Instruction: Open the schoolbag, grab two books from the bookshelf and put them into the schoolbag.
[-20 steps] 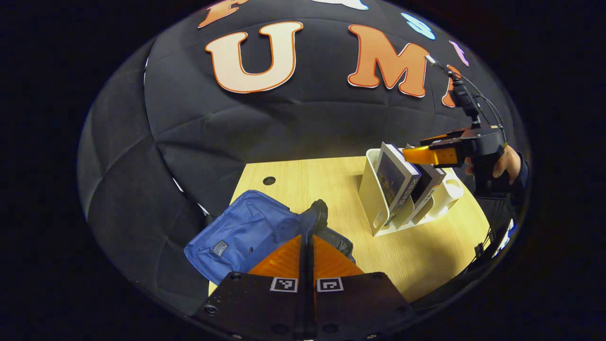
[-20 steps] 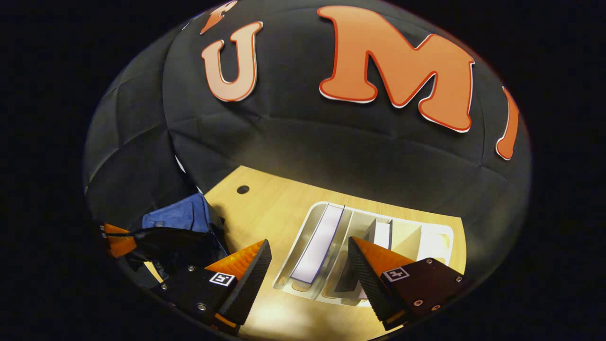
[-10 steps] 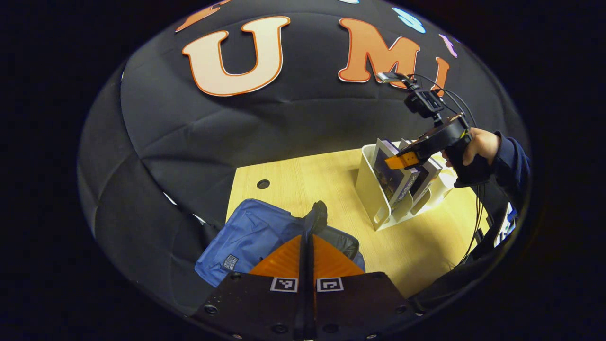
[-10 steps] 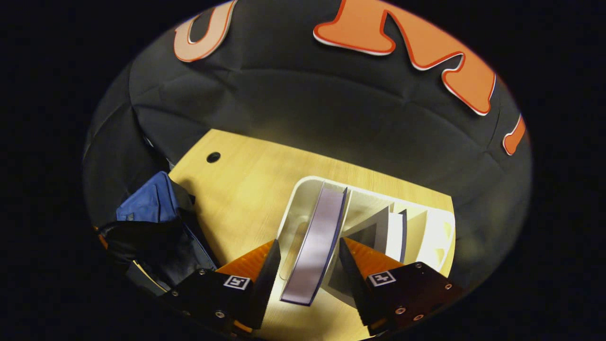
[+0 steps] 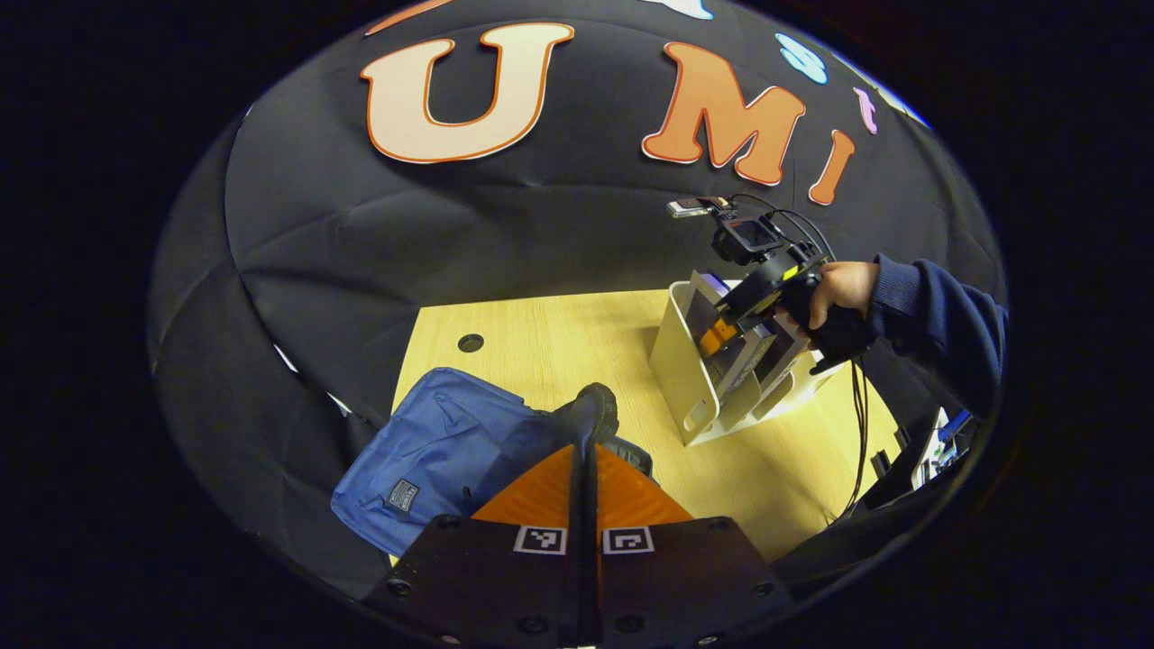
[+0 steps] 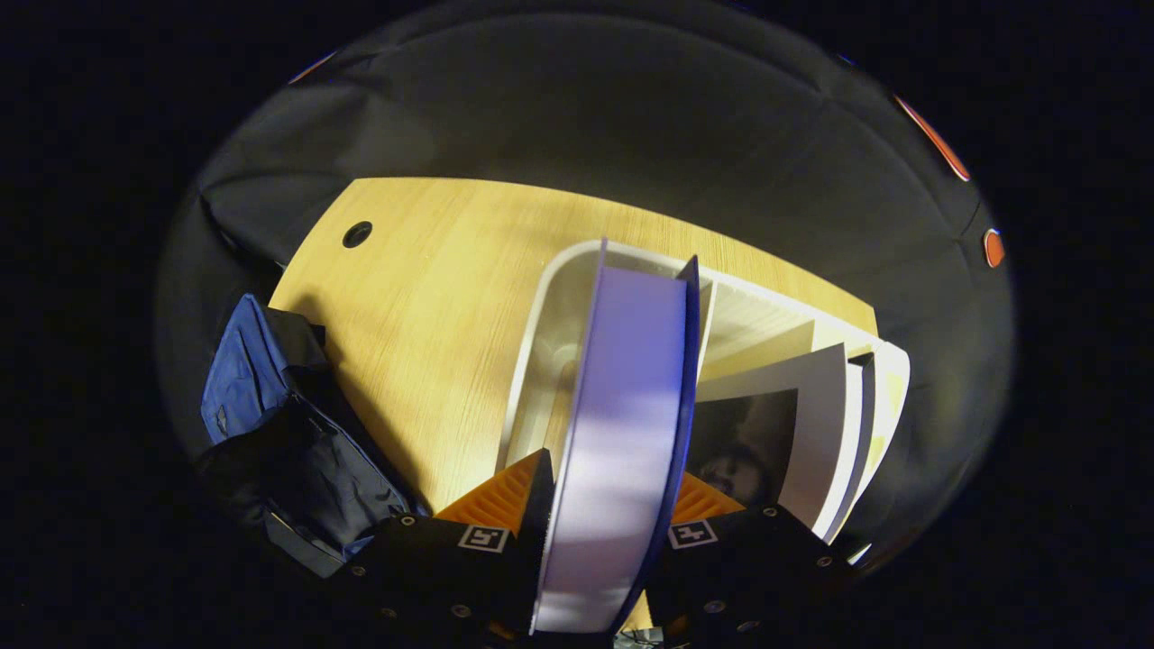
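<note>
Right gripper [image 6: 606, 505] fingers closed onto first book [image 6: 622, 433]; left gripper [image 5: 584, 469] pinches schoolbag [image 5: 433, 451].

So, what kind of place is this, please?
Probably a recording booth set up as a study desk: a light wooden table against a black cloth wall, with a white bookshelf holding books and a blue schoolbag.

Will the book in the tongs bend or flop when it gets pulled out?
Probably not: the book looks thick and straight-edged. The right tongs pinch just one end, so it may swing. The white bookshelf looks light and might shift.
</note>
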Demonstrator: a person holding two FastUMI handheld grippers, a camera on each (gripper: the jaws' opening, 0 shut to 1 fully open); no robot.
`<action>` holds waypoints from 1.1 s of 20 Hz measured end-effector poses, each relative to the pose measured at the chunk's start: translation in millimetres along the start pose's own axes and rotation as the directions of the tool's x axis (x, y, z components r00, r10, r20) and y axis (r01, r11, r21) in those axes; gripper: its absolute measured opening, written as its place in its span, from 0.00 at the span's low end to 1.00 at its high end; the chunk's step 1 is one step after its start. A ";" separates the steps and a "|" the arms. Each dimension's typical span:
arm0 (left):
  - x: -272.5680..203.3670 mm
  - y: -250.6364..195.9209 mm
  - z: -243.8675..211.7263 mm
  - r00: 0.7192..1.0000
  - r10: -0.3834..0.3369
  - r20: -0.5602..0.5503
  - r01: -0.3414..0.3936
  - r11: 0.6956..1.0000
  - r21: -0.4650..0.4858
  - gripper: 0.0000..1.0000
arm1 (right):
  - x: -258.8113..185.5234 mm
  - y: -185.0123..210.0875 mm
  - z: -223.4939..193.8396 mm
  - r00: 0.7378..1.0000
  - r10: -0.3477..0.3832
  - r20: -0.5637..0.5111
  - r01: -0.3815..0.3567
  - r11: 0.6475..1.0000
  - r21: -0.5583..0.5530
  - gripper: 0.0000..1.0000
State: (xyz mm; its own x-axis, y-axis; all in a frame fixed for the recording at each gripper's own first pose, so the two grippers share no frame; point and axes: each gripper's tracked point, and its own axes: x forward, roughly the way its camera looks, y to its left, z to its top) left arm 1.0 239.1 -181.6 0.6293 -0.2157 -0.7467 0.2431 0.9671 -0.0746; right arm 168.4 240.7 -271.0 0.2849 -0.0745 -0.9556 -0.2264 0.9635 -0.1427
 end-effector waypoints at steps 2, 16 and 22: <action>0.5 -1.9 -2.1 1.000 -0.013 -0.002 0.013 1.000 -0.013 0.01 | 1.3 2.2 -4.4 0.999 0.027 -0.030 -0.027 1.000 0.013 0.46; -0.1 -2.6 -9.6 1.000 -0.020 -0.007 0.020 0.999 -0.031 0.00 | -129.0 -31.8 -1.8 0.965 0.221 0.140 -0.229 0.972 0.042 0.40; -1.6 7.1 -0.1 0.999 0.028 -0.018 -0.027 0.998 0.049 0.00 | -199.1 -20.3 -16.8 0.904 0.319 0.284 -0.338 0.941 0.020 0.40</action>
State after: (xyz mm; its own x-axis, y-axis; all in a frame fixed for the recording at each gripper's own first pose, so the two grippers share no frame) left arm 1.7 246.4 -181.0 0.6229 -0.1859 -0.7599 0.2617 0.9649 -0.0215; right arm 100.5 231.6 -82.2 0.4501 0.3126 -0.8365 -0.2906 0.9370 0.1938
